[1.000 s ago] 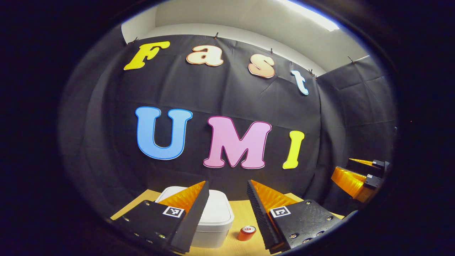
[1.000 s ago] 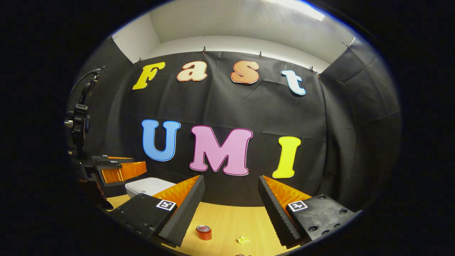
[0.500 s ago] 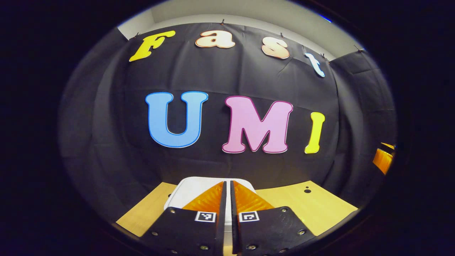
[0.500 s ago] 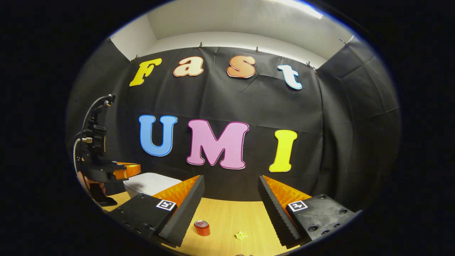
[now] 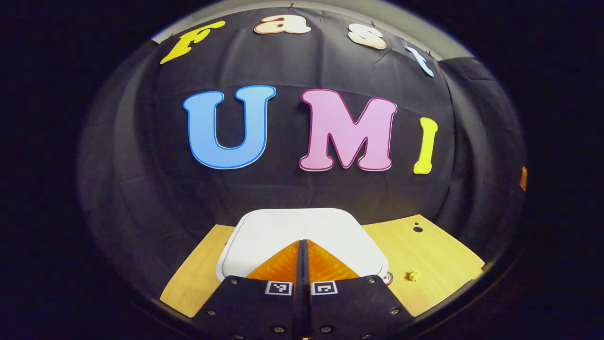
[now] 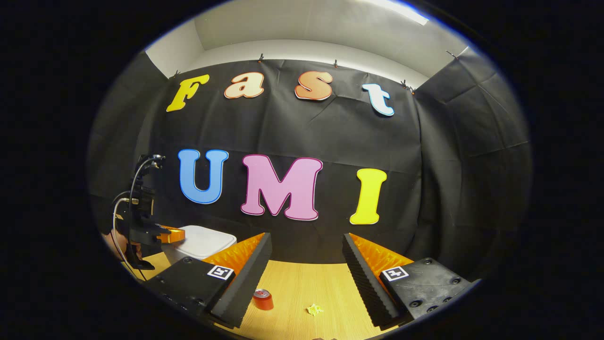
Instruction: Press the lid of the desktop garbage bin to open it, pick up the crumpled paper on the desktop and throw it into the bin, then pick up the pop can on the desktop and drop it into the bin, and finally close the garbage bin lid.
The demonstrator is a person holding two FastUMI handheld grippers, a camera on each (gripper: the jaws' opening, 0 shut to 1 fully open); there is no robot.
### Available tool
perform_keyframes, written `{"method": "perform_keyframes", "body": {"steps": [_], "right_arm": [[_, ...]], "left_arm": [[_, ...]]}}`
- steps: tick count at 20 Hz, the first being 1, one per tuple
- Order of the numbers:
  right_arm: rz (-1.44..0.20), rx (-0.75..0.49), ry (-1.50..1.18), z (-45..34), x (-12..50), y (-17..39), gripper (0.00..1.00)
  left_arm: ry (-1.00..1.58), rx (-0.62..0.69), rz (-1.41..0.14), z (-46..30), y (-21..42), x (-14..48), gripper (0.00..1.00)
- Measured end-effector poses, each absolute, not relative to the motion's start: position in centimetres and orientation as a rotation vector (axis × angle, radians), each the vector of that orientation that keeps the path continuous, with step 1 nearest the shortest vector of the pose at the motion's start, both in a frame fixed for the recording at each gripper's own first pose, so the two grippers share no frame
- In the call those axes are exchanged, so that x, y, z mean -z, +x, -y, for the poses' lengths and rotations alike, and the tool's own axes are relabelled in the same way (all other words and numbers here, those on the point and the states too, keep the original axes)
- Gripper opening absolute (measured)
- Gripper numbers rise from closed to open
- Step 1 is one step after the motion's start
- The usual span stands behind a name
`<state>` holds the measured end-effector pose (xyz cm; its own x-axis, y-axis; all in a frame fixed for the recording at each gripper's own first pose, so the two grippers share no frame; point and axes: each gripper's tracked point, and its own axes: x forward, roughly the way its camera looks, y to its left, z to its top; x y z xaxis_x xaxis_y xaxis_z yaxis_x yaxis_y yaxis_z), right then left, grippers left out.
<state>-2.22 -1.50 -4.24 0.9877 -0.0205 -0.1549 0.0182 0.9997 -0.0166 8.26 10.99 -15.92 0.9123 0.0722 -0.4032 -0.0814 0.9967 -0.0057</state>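
pale wooden desktop (image 6: 302, 288) carries a white square lidded bin (image 5: 302, 233); left gripper (image 5: 302, 245) clenched empty over its lid. right gripper (image 6: 306, 257) released above red pop can (image 6: 263, 299) and crumpled yellow paper (image 6: 314, 310).

Wooden tabletop (image 6: 302, 288), black cloth wall (image 6: 424, 156)
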Motion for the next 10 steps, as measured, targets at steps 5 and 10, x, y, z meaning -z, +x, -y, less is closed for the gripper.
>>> {"method": "perform_keyframes", "body": {"steps": [5,10], "right_arm": [[-0.180,0.035,-0.014,2.0,5.4,-2.3,0.98],[-0.220,0.024,-0.016,1.5,6.9,-2.2,0.98]], "left_arm": [[0.024,-0.078,-0.414,-10.7,8.1,16.3,0.01],[0.083,-0.067,-0.416,-10.8,7.9,16.6,0.01]]}}
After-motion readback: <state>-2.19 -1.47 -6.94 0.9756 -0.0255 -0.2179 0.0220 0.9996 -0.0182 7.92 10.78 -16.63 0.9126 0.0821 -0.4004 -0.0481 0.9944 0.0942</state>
